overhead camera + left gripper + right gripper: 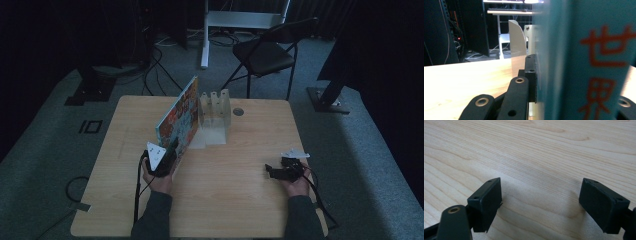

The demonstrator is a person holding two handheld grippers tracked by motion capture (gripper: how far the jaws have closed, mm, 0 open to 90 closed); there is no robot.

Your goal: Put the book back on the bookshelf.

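Observation:
A colourful picture book [177, 117] stands on its edge on the wooden table [235, 205], leaning beside a clear slotted rack [215, 111]. My left gripper [171, 147] is shut on the book's near end. In the left gripper view the book's teal spine with red characters [584, 62] sits between the jaws, and the left pad [531, 75] presses flat on its cover. The rack [517, 42] stands just beyond. My right gripper [271, 171] rests low on the table at the right, open, with only bare wood between its pads [486, 200].
A black folding chair [265, 52] and a white stand leg [205, 40] are behind the table's far edge. Cables run over the floor at the far left. A round cable port [238, 112] sits right of the rack.

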